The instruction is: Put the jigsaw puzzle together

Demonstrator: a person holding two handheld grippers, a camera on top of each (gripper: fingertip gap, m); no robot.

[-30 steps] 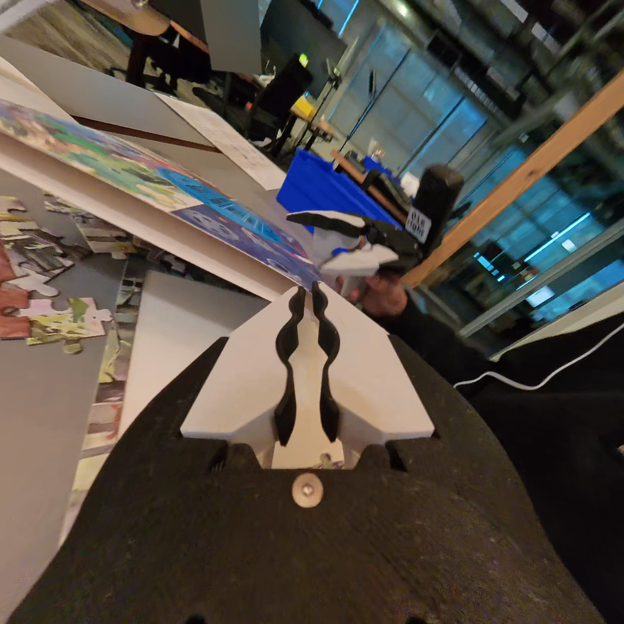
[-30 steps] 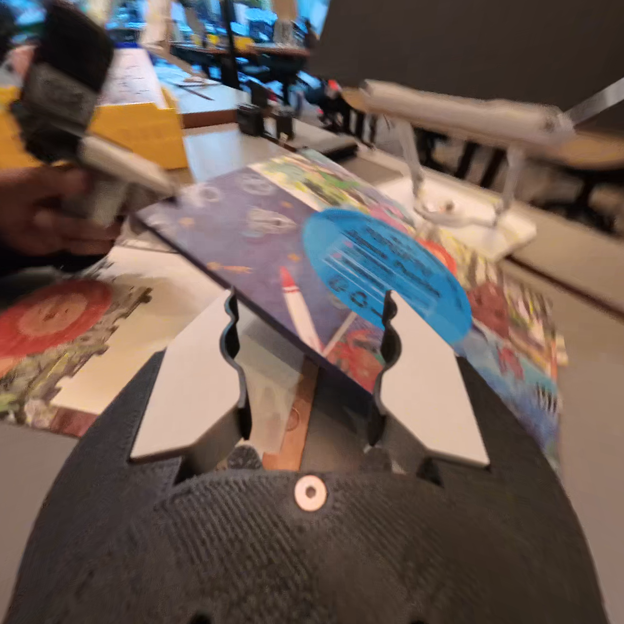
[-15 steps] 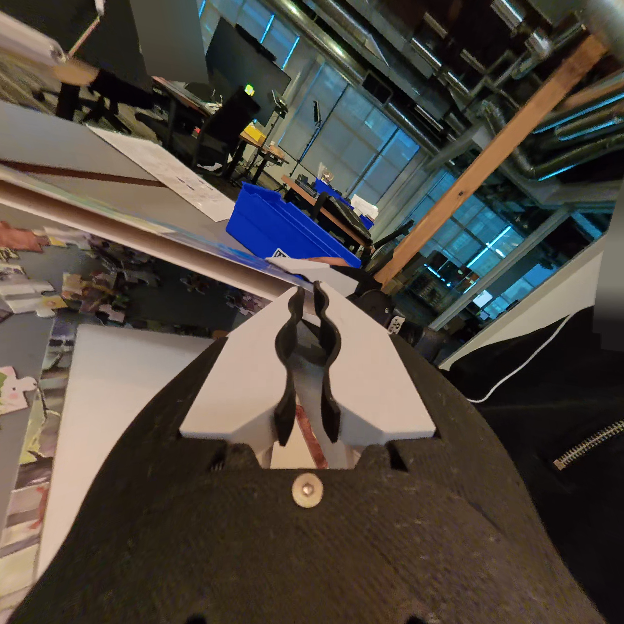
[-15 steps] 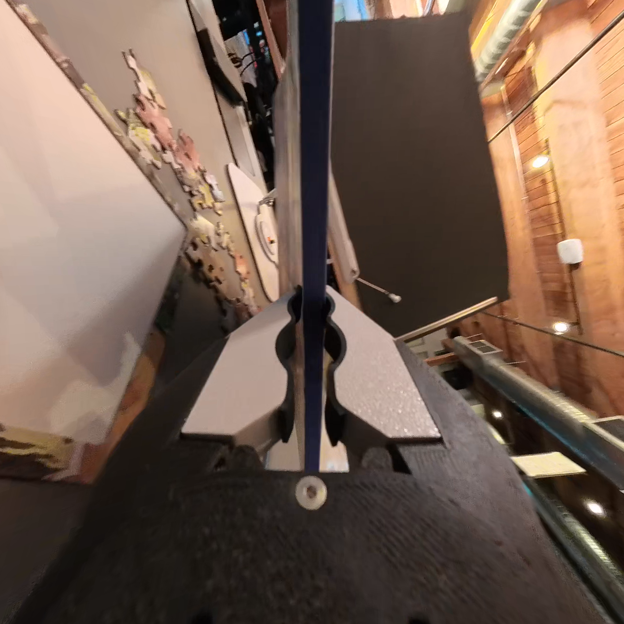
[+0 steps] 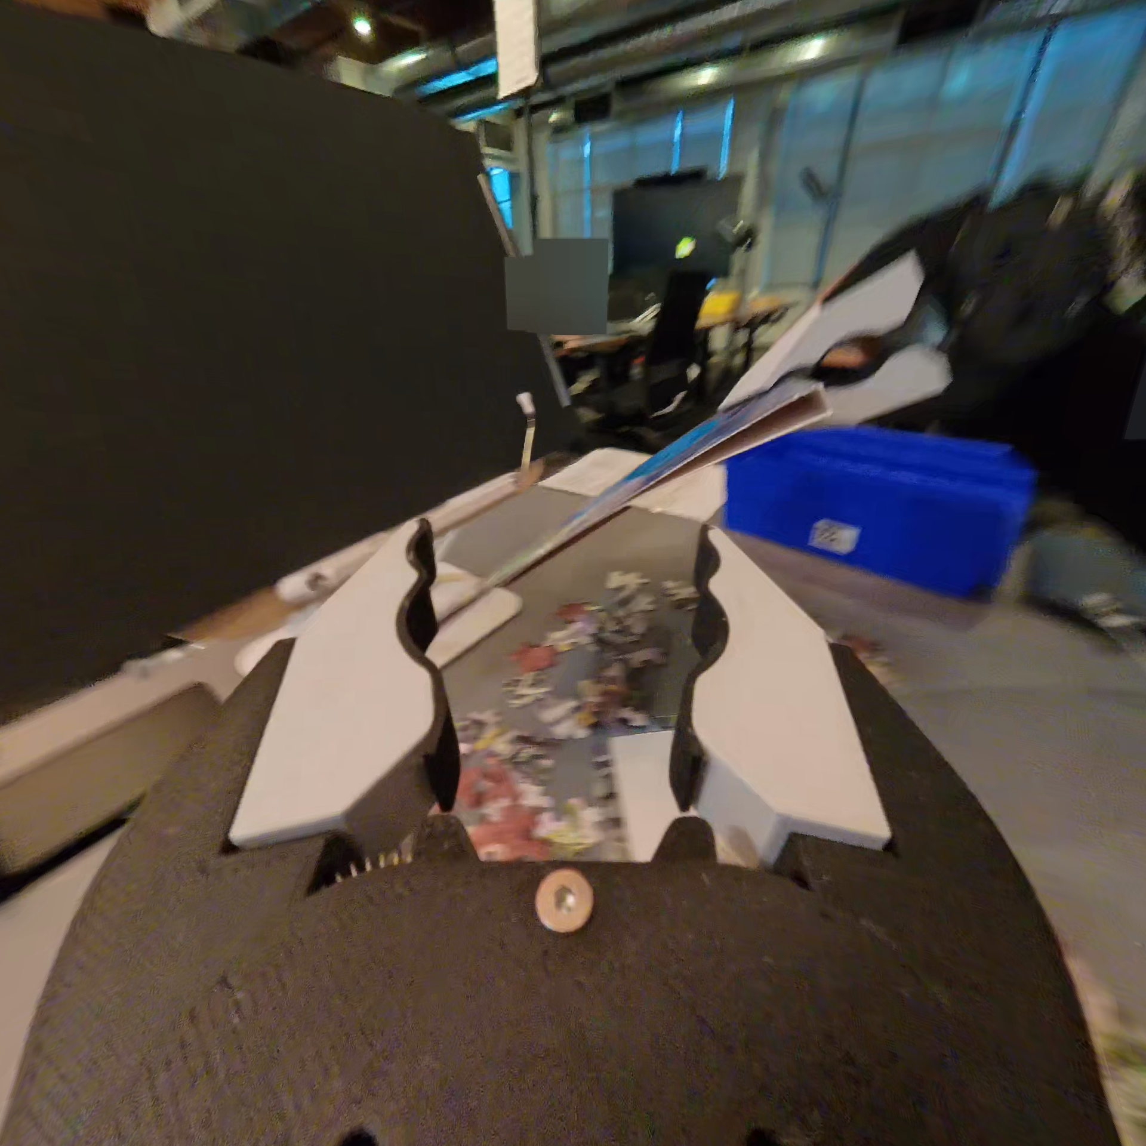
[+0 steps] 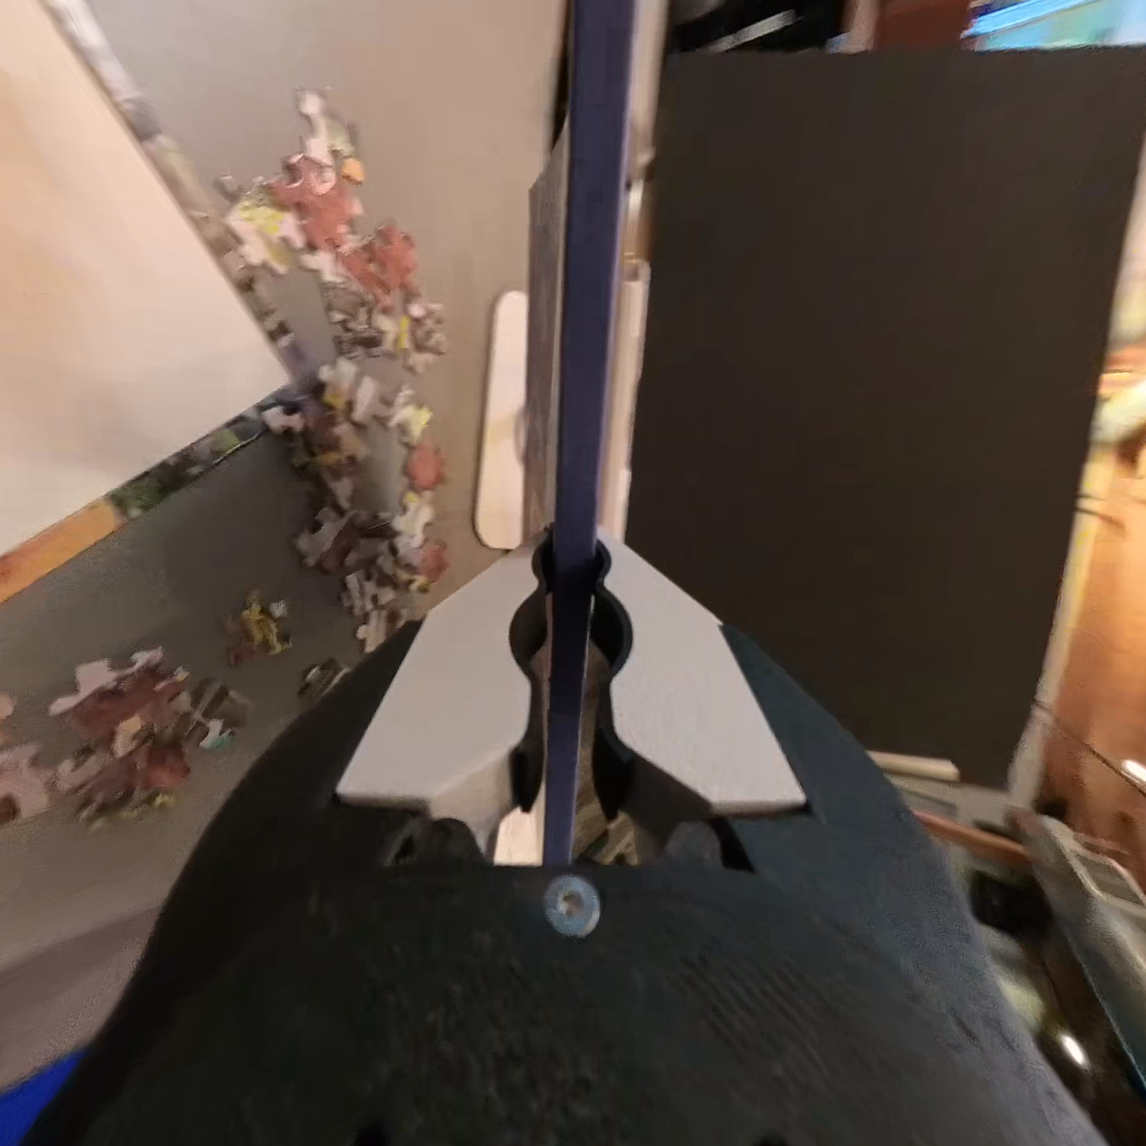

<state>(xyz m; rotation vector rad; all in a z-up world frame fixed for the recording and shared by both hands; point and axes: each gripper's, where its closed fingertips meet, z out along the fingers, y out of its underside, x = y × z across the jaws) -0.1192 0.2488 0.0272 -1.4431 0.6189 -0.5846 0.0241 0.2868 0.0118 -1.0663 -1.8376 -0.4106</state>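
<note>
My left gripper (image 5: 561, 546) is open and empty above the grey table. Loose jigsaw pieces (image 5: 589, 651) lie scattered on the table below and between its fingers. My right gripper (image 6: 570, 552) is shut on the thin dark-blue edge of a flat printed box lid (image 6: 592, 279), which shows edge-on. In the left wrist view the right gripper (image 5: 868, 359) holds that lid (image 5: 676, 459) tilted up over the pieces. More pieces (image 6: 353, 322) lie in a long spread, with a small cluster (image 6: 124, 713) apart from it.
A white board (image 6: 93, 297) lies beside the pieces; it also shows in the left wrist view (image 5: 642, 787). A black panel (image 5: 248, 310) stands at the table's back. A blue bin (image 5: 868, 502) sits off to the right. A white rounded pad (image 6: 499, 434) lies under the lid. Left tips to right tips: about 15 cm.
My left gripper was shut at the lid's edge; it has opened, let go and swung away. My right gripper closed on the lid about half a second ago and still holds it.
</note>
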